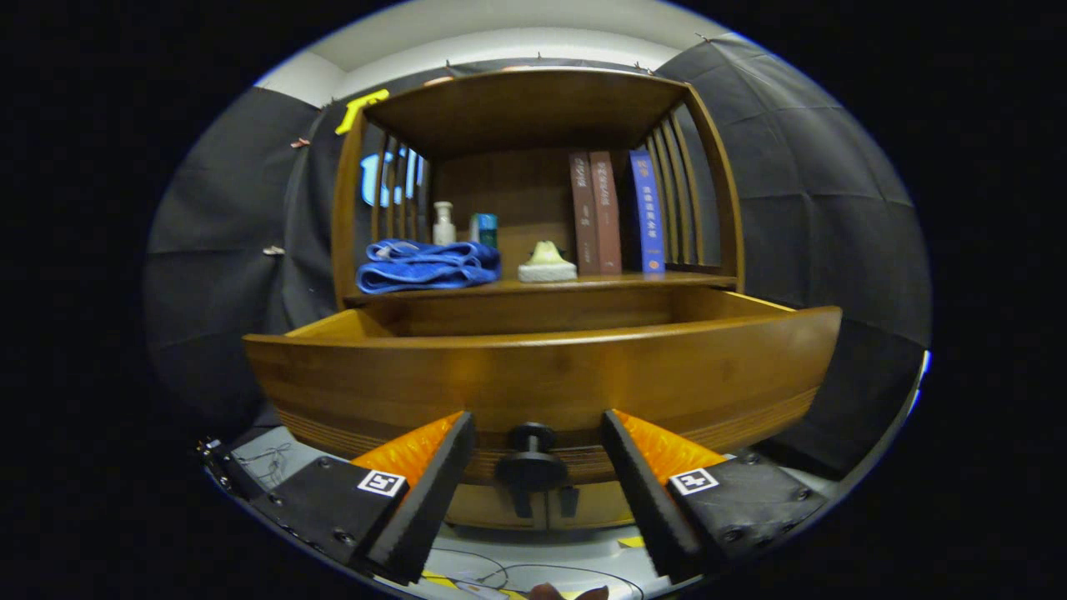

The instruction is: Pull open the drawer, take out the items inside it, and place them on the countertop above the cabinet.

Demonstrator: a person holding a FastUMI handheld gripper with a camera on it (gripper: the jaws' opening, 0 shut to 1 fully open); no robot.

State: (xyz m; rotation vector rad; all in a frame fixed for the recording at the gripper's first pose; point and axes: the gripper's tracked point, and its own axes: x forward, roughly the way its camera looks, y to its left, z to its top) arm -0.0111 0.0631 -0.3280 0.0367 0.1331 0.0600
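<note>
We list first the drawer (pixel 542 375), pulled out of the wooden cabinet (pixel 717 192) toward us; its curved front panel hides the inside, so we cannot tell what lies in it. Its dark round knob (pixel 532 437) sits low on the front panel, in the gap between the two fingers of the claw (pixel 538 454), which stand apart on either side of the knob without touching it. Directly above the drawer we record the table (pixel 650 282), a shelf-like top carrying a folded blue towel (pixel 429 265) toward the left, a small pale bottle (pixel 443 223) and a teal box (pixel 484 228) behind the towel, a whitish lump (pixel 547 262) at the middle that we find hard to make out, and three upright books (pixel 617 212) to the right of it. Below the drawer, cables (pixel 492 575) cross a pale floor, partly cut off.
</note>
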